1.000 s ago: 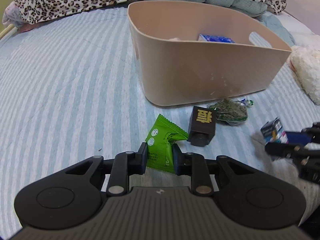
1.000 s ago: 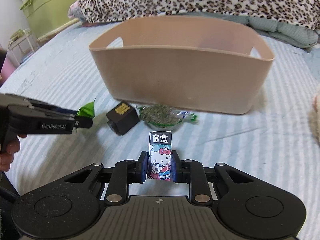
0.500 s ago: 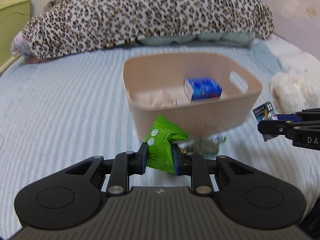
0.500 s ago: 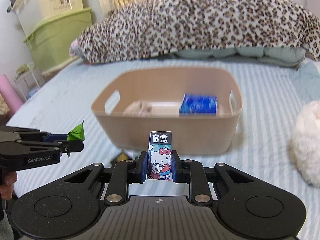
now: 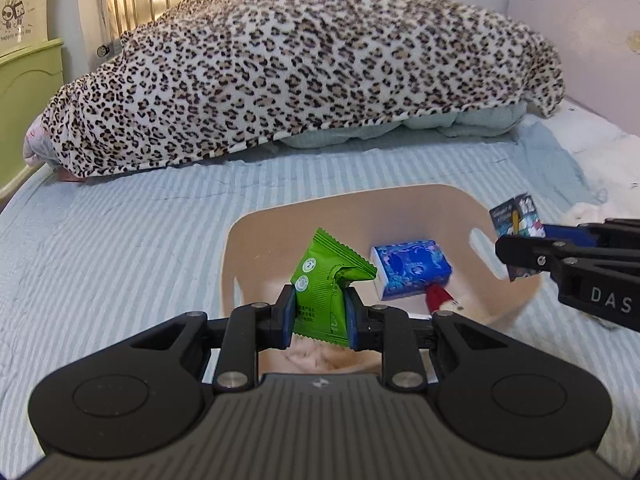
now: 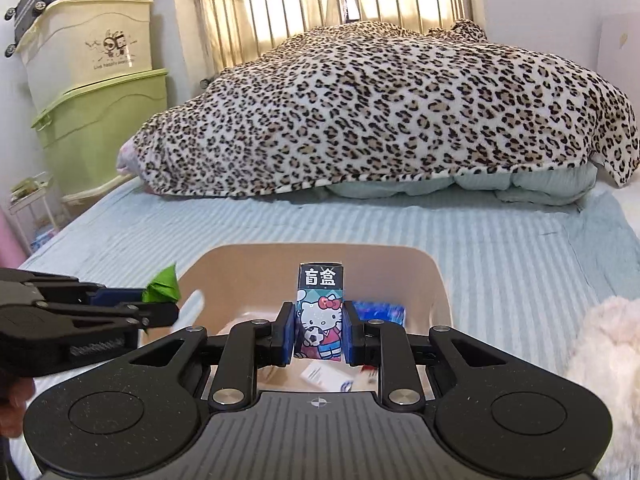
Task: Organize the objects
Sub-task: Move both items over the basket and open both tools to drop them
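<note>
The green snack packet (image 5: 326, 286) was pinched tight between the pads of the left gripper (image 5: 319, 316), low in the middle of the left wrist view, and it hung over the open top of the tan bin (image 5: 240, 236). The little cartoon cat box (image 6: 320, 316) was squeezed upright in the right gripper (image 6: 319, 334), in the lower middle of the right wrist view, and it was over the bin too. So two things were picked up and held above the bin, but neither was let go yet. That drop looked like the next bit to do. Some things lay inside the bin already: a blue tissue pack (image 5: 412, 270), a small red and white thing (image 5: 440, 300) that was too hidden to name, and a white card (image 6: 326, 376) at the bottom. I could not see any other loose things left on the bed (image 5: 112, 248) from here, so I cannot tell how much more was left. Nothing stood between the held things and the bin, but the two grippers were close side by side over it and might bump. Farther back lay a leopard blanket (image 6: 380, 120), at the right edge a fluffy white toy (image 6: 604, 352), and in the upper left stacked storage boxes (image 6: 100, 120).
</note>
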`<state>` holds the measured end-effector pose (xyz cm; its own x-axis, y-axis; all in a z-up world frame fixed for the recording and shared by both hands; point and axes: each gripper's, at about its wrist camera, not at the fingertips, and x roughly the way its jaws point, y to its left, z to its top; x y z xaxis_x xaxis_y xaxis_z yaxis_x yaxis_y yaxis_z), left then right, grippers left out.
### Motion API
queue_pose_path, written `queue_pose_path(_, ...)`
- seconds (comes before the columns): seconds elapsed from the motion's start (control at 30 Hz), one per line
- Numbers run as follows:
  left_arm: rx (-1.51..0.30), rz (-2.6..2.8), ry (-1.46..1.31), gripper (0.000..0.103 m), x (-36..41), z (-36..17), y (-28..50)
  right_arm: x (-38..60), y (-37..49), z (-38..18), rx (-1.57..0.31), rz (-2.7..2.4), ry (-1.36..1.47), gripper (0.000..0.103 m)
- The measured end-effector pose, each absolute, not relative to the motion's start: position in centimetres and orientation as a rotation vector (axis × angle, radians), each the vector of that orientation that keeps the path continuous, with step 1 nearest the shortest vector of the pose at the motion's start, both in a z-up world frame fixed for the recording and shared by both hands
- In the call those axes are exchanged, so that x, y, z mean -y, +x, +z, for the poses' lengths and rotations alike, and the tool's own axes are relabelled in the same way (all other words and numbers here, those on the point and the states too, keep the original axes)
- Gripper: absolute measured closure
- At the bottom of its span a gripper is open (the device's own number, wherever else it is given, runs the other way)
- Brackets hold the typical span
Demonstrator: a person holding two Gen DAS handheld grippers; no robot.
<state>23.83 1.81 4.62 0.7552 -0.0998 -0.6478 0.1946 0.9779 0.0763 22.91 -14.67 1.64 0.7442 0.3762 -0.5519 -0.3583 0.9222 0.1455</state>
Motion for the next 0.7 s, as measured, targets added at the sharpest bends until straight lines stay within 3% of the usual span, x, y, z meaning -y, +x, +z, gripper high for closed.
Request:
queue_pose_path(0.57,-0.91,-0.098,0.192,0.073,1.0,-3.9,31.8,13.1,30.7,-5.7,-0.802,0.328,-0.07,0.081)
queue_pose_path(0.6,-0.912,-0.099,0.184,0.07,0.9,-3.9,31.7,13.1,30.8,-6.0,-0.816,0.327,-0.067,0.069)
queue_pose_path(0.67,-0.917,-0.099,0.177,0.065,0.8,-3.7,31.5,13.0,30.7,-6.3,-0.819,0.32,-0.075,0.061)
queue_pose_path(0.7,-0.92,-0.09,0.176,0.051,0.7,-3.4,31.2,13.0,30.6,-6.3,-0.816,0.316,-0.082,0.052)
